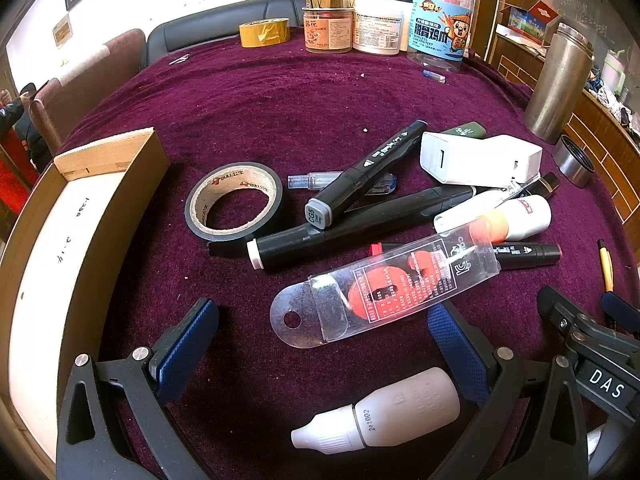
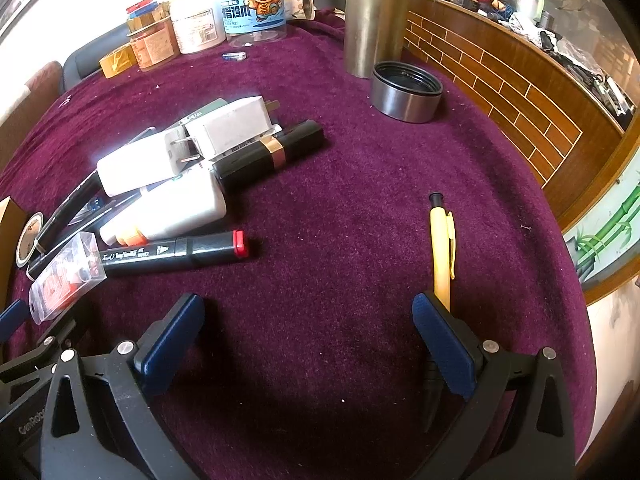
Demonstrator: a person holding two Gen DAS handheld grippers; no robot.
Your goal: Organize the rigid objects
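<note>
- Left tool point(image 1: 320, 344): fingers spread wide, gripping nothing; a white dropper bottle point(image 1: 376, 410) lies between them on the worktop point(image 1: 280, 92).
- Right tool point(image 2: 308, 340): fingers apart, empty; a yellow pen point(image 2: 441, 248) lies just beside its right finger.
- Clear plastic packet point(image 1: 384, 284) rests just ahead of the left tool.
- Markers point(image 1: 360, 220), tape roll point(image 1: 234, 200) and white chargers point(image 1: 480, 158) are piled beyond.
- Cardboard box point(image 1: 60, 240) sits left.

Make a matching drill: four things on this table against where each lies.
Things:
1. dropper bottle
2. tape roll
3. yellow pen
4. steel lid

Places:
A. at the foot of the steel flask
B. between the left gripper's fingers
C. beside the right gripper's right finger
D. between the box and the markers

Pairs: 1-B, 2-D, 3-C, 4-A
</note>
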